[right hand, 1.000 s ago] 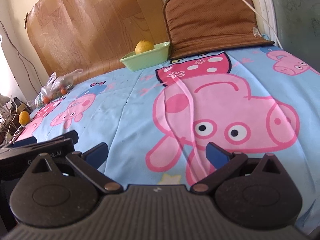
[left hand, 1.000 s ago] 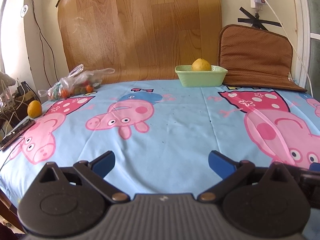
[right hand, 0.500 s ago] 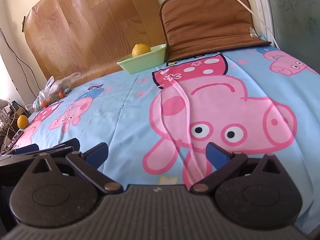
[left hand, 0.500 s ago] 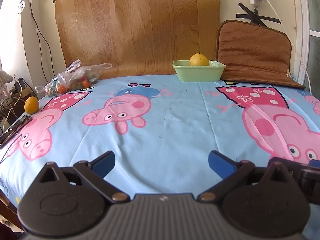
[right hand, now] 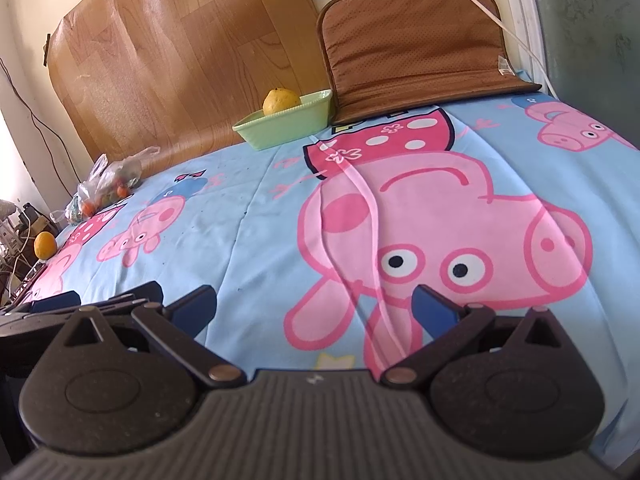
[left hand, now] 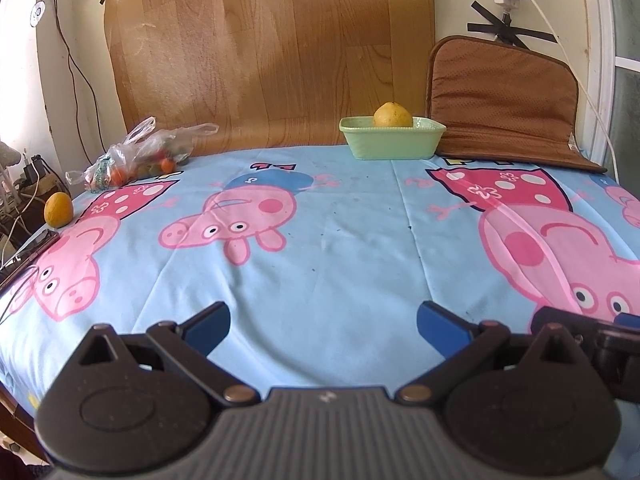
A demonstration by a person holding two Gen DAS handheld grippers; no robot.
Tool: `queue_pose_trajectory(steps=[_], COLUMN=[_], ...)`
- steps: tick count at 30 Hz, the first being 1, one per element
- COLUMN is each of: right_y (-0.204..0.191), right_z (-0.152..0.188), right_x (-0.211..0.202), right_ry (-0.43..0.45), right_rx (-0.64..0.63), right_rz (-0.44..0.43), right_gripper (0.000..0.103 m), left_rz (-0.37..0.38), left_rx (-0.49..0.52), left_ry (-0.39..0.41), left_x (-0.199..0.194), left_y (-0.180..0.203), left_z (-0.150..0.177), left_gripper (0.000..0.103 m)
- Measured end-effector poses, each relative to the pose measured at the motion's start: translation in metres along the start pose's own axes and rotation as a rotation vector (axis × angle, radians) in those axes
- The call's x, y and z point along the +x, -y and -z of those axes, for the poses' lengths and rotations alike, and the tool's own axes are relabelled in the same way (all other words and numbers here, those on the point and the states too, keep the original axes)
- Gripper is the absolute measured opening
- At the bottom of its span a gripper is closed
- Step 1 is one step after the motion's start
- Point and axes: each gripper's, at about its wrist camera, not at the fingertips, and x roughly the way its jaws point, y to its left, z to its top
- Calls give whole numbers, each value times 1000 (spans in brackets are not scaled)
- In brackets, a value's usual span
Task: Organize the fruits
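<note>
A pale green dish (left hand: 392,138) (right hand: 286,124) stands at the far edge of the table with a yellow fruit (left hand: 393,114) (right hand: 281,100) in it. An orange fruit (left hand: 58,209) (right hand: 45,245) lies alone at the far left edge. A clear plastic bag (left hand: 140,156) (right hand: 106,184) holds several small fruits at the back left. My left gripper (left hand: 322,326) hangs open over the near edge, nothing between its blue fingertips. My right gripper (right hand: 314,310) is open and empty too, close beside the left one.
A cartoon pig cloth (left hand: 320,240) covers the table. A brown cushion (left hand: 504,100) leans on the wall at the back right, a wood-pattern sheet (left hand: 272,52) behind the middle. A dark flat object (left hand: 28,250) and cables sit off the left edge.
Both wrist views have shifted slightly: the dish and fruit sit a little higher and farther left in frame. Both grippers stay open and nothing on the table has moved.
</note>
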Motion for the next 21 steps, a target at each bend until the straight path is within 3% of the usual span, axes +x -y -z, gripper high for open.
queue_pose_trajectory(steps=[21], right_y=[1], right_z=[-1], right_x=[0], right_ry=[3], right_rx=[2], right_rz=[1], right_gripper=[103], left_rz=[17], left_rx=[-4], left_ry=[-24], left_x=[2], left_y=[0], left_z=[2], left_gripper=[103])
